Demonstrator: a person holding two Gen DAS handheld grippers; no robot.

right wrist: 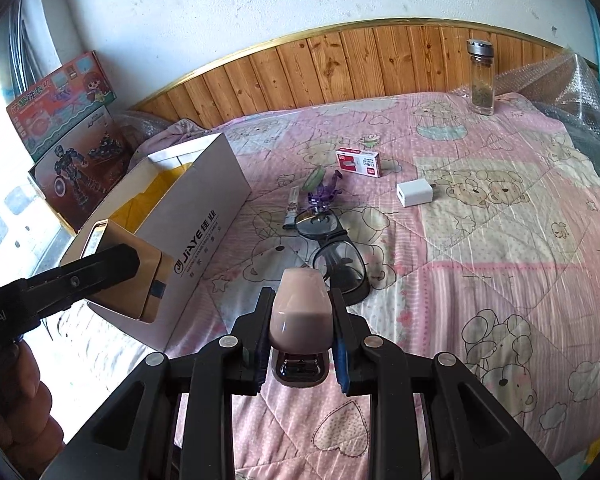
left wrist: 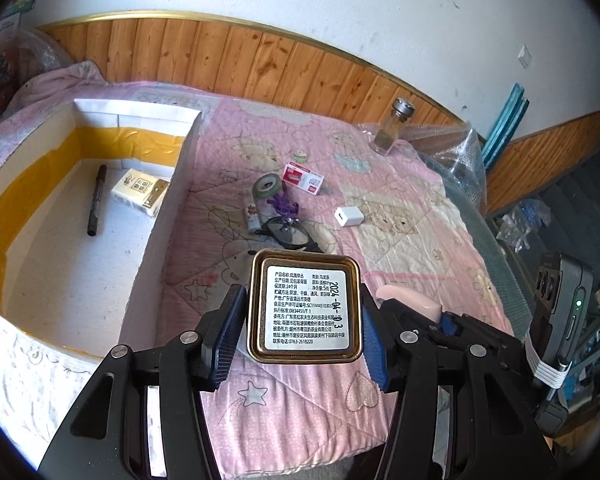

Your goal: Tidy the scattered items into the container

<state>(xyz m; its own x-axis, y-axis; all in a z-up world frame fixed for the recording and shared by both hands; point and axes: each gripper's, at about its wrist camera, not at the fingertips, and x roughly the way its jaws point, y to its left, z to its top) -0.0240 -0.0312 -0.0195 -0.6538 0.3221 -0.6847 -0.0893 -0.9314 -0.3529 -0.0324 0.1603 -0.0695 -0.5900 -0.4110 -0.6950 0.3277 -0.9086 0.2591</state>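
Left gripper [left wrist: 304, 334]: jaws spread wide around a square gold tin [left wrist: 305, 306], blue pads pressed on its two sides, tin held clear above the quilt [left wrist: 412, 216]. The tin's white label faces the camera, Chinese print with a handwritten "2024-04-03" running down its right side. Right gripper [right wrist: 301, 346]: jaws narrow, pinching a pink stapler [right wrist: 300, 304] by its flanks, nose pointing toward 12 o'clock. In the right wrist view the tin and its gripper sit at 9 o'clock, just beside the near corner of the white box [right wrist: 204, 216], which reads "JiAYE" on its long side. In the left wrist view the box [left wrist: 156, 236] lies open at 10 o'clock; yellow tape bands its inner walls, and a black marker [left wrist: 96, 200] and a tissue pack [left wrist: 140, 192] lie on its floor, with bare floor nearer the camera. Scattered on the quilt at 12 o'clock, nearest first: black glasses [right wrist: 332, 248], purple toy figure [right wrist: 324, 194], lighter [left wrist: 252, 216], green tape roll [left wrist: 267, 186], white charger [right wrist: 414, 194], red staple box [right wrist: 359, 162]. Open quilt at 3 o'clock. A glass jar [right wrist: 481, 78] stands far off at 1 o'clock near the wood panelling [right wrist: 340, 64].
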